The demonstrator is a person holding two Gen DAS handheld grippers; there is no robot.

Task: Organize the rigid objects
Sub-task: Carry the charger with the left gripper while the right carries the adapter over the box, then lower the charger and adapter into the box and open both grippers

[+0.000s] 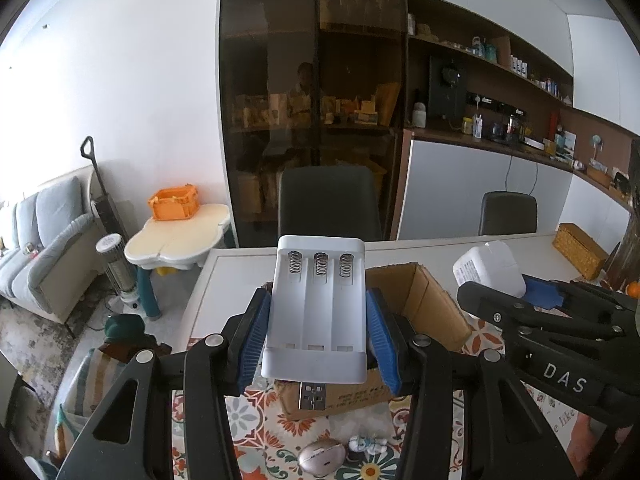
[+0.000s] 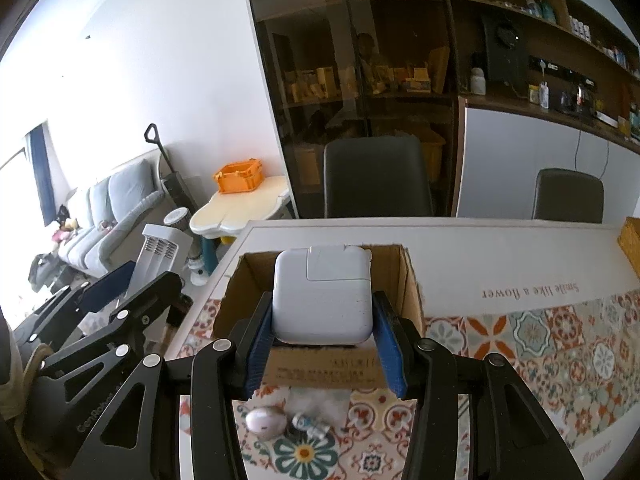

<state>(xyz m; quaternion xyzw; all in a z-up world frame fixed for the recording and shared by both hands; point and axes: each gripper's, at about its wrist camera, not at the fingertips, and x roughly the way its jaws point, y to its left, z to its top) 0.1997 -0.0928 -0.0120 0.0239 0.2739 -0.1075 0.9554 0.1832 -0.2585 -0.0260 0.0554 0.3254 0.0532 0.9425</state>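
My left gripper (image 1: 318,308) is shut on a white battery charger (image 1: 316,312) with three spring slots and a USB plug, held above the open cardboard box (image 1: 424,304). My right gripper (image 2: 322,312) is shut on a white square power adapter (image 2: 322,296), held over the same box (image 2: 396,276). In the left wrist view the right gripper (image 1: 520,296) shows at the right with the adapter (image 1: 490,268). In the right wrist view the left gripper (image 2: 124,280) shows at the left with the charger (image 2: 162,252).
The box stands on a patterned mat (image 2: 540,340) on a white table (image 2: 480,248). A silver egg-shaped object (image 2: 266,422) and a small figurine (image 2: 310,426) lie on the mat in front of the box. A wicker box (image 1: 580,254) sits far right. Two dark chairs (image 2: 376,176) stand behind the table.
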